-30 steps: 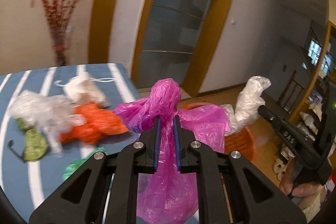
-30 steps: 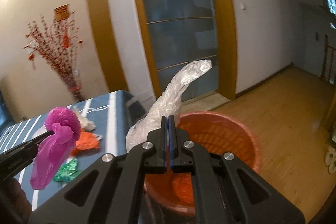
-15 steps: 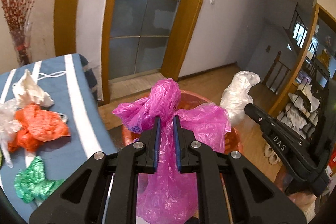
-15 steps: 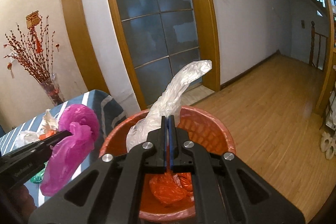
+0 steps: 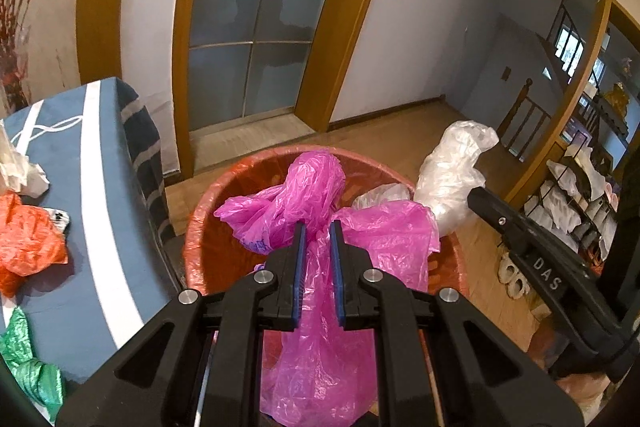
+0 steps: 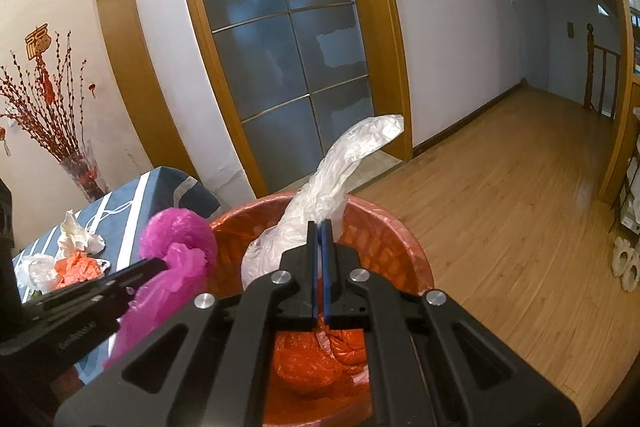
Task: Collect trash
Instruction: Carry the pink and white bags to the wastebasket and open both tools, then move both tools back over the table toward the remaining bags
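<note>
The left tongs (image 5: 317,227) pinch a pink bag (image 5: 320,195) above the orange bin (image 5: 196,227). The right tongs (image 6: 319,227) pinch a clear bag (image 6: 320,195) over the same bin (image 6: 384,227). More crumpled bags (image 5: 28,239) lie on the striped table (image 5: 100,187) just beside it.

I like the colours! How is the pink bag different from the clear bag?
The pink plastic bag is bright magenta; the clear plastic bag is whitish and see-through. The pink one hangs down long below the left gripper; the clear one sticks up in a curved tail above the right gripper. Both are crumpled plastic, pinched in jaws over the red bin.
</note>
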A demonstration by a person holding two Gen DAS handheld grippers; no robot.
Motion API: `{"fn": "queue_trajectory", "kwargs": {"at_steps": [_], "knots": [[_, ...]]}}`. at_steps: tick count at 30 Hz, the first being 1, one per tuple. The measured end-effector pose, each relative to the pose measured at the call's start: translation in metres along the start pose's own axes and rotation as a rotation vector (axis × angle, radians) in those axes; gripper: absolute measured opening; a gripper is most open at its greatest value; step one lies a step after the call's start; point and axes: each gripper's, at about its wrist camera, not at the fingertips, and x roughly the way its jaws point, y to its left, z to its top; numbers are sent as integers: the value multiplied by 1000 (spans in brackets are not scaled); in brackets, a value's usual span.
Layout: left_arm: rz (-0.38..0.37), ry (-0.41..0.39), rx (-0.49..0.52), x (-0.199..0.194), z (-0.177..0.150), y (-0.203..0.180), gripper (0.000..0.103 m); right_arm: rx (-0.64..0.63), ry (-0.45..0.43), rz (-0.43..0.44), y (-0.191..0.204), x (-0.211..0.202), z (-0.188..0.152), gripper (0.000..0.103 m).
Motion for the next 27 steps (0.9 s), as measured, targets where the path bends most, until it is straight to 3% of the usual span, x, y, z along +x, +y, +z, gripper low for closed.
{"fn": "queue_trajectory", "kwargs": {"at_steps": [4, 5, 7, 9, 20, 27], "knots": [[11, 28, -12, 7, -1, 4, 14, 12, 17, 19, -3, 5, 1, 9], [14, 37, -19, 8, -1, 6, 17, 15, 18, 21, -4, 6, 1, 11], [23, 43, -32, 9, -3, 10, 35, 21, 26, 25, -6, 9, 1, 20], [37, 43, -37, 7, -4, 14, 39, 21, 30, 20, -7, 9, -1, 24], [86, 45, -72, -6, -5, 31, 40, 3, 30, -8, -7, 0, -3, 34], [123, 14, -83, -32, -7, 45, 50, -46, 9, 15, 17, -17, -2, 49]]}}
